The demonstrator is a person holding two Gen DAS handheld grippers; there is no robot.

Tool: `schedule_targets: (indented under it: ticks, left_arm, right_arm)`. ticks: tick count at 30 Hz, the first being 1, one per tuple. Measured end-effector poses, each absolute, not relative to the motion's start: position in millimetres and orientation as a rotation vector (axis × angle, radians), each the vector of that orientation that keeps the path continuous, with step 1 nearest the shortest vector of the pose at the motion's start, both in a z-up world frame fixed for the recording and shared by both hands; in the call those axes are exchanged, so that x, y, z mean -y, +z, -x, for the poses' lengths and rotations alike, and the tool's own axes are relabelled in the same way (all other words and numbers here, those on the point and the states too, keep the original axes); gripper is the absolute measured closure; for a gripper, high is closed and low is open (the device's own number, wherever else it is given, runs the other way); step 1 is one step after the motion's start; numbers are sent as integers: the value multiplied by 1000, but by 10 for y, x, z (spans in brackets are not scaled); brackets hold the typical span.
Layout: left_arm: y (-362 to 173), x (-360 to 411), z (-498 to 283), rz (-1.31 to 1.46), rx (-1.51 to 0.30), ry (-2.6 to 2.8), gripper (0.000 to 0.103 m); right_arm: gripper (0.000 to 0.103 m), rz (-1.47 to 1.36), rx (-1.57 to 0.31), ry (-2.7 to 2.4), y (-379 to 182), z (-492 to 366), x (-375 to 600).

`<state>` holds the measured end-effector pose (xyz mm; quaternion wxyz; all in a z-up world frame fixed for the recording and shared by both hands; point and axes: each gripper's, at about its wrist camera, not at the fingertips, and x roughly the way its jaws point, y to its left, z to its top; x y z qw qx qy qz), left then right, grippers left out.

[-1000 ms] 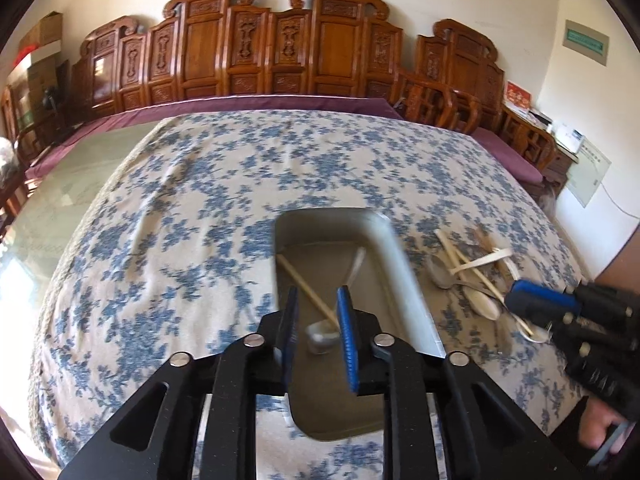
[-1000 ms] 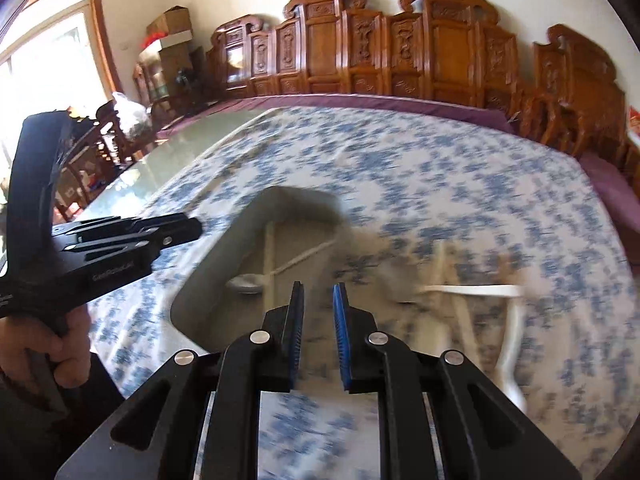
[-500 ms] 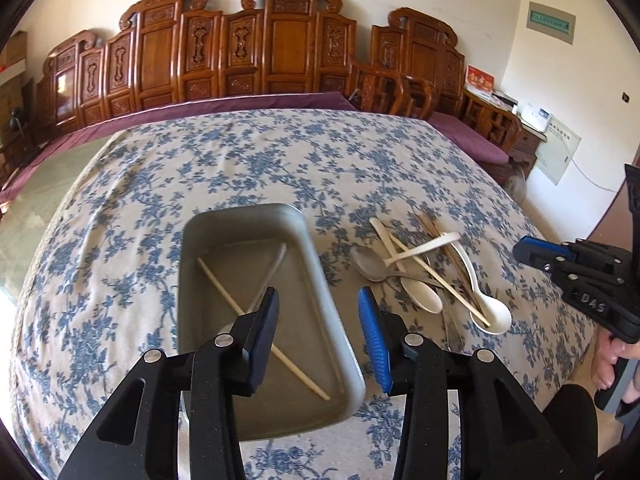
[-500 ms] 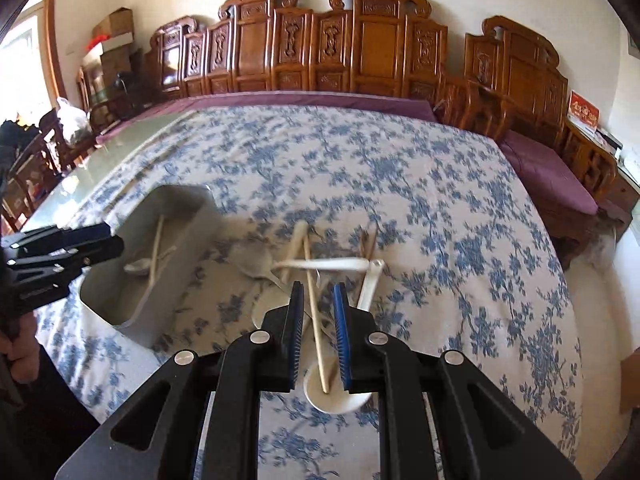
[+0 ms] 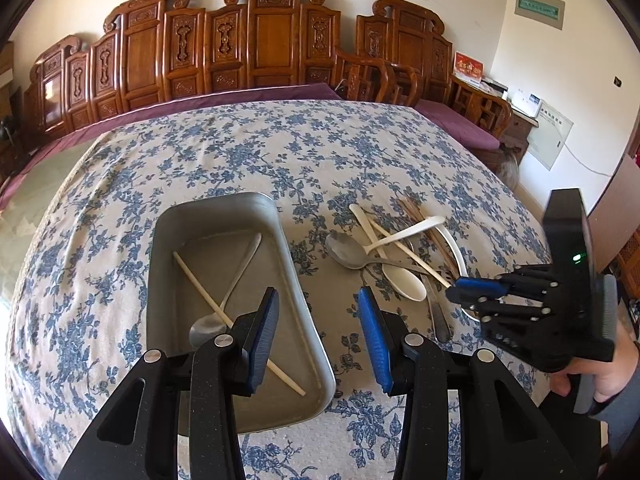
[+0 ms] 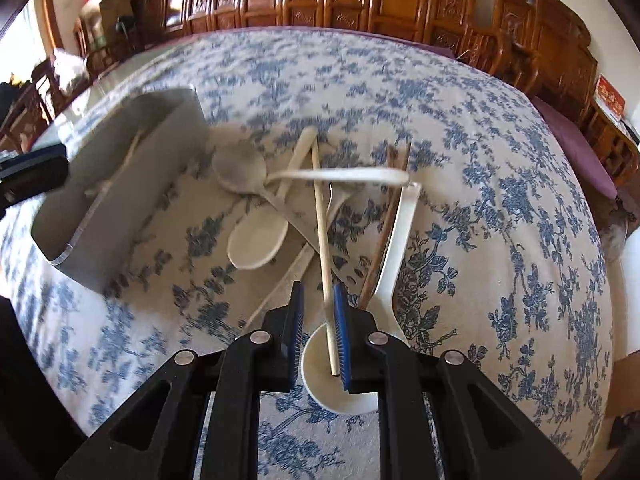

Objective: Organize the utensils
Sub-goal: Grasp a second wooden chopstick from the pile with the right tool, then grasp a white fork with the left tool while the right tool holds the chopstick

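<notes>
Left tongs (image 5: 318,330) stand partly open with nothing between the blue pads, poised above the near right rim of the grey rectangular metal tray (image 5: 296,280) on the blue-floral-clothed tabletop (image 5: 248,148). Inside the tray lie a metal spoon (image 5: 224,300) and a pale chopstick (image 5: 236,320), crossed. Right tongs (image 6: 317,336) are narrowly open, pads either side of a pale wooden chopstick (image 6: 322,232); contact with the right pad cannot be told. This chopstick lies on the pile of white and metal spoons (image 6: 256,236) right of the tray.
</notes>
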<state>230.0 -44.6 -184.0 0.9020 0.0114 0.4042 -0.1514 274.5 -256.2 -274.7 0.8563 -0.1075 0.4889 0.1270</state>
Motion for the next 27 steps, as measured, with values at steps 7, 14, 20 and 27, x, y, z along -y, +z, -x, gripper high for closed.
schedule_targets:
  ticks: [7, 14, 20, 27]
  left_arm:
    - [-1864, 539, -2273, -37, -841, -325, 64]
    - [-1899, 645, -2238, -55, -843, -332, 64]
    - [-1901, 722, -2189, -71, -832, -335, 64]
    - [-1896, 786, -2147, -87, -818, -334, 64]
  right_arm:
    - [97, 238, -1022, 297, -2669, -2680, 2603]
    - [97, 230, -993, 309, -2359, -2502, 2754]
    - [97, 239, -965, 240, -2181, -2378, 3039]
    - [97, 183, -940, 199, -2130, -2242, 3380]
